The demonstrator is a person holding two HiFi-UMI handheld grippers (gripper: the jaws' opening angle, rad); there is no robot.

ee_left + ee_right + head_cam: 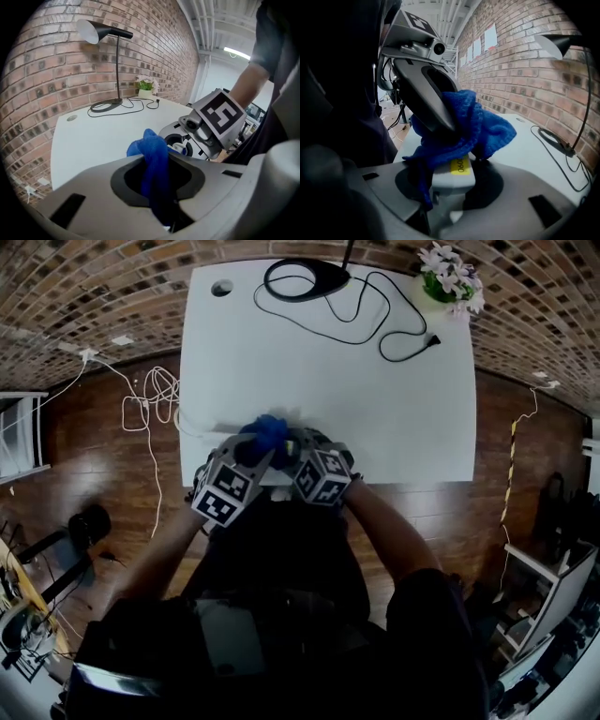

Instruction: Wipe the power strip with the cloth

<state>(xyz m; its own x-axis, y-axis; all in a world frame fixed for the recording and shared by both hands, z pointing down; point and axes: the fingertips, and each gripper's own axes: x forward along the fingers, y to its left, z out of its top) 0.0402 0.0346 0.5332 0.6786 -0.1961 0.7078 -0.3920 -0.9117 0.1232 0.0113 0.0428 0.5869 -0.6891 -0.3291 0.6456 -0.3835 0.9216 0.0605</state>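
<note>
White tabletop point(375, 409) is standing against a brick wall point(94, 296). At its near edge, the left gripper point(161, 206) is pinching the blue cloth point(152, 150), which is draping over the white power strip point(452, 180) that the right gripper point(447, 211) is clamping.

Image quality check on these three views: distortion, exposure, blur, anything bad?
Head view: heavy fisheye, brick wall bows round the table, whose white top is near blown out; bottom half murky. Left gripper view: black corners, ceiling light glares. Right gripper view: left side lost in shadow, cloth sharp.
</note>
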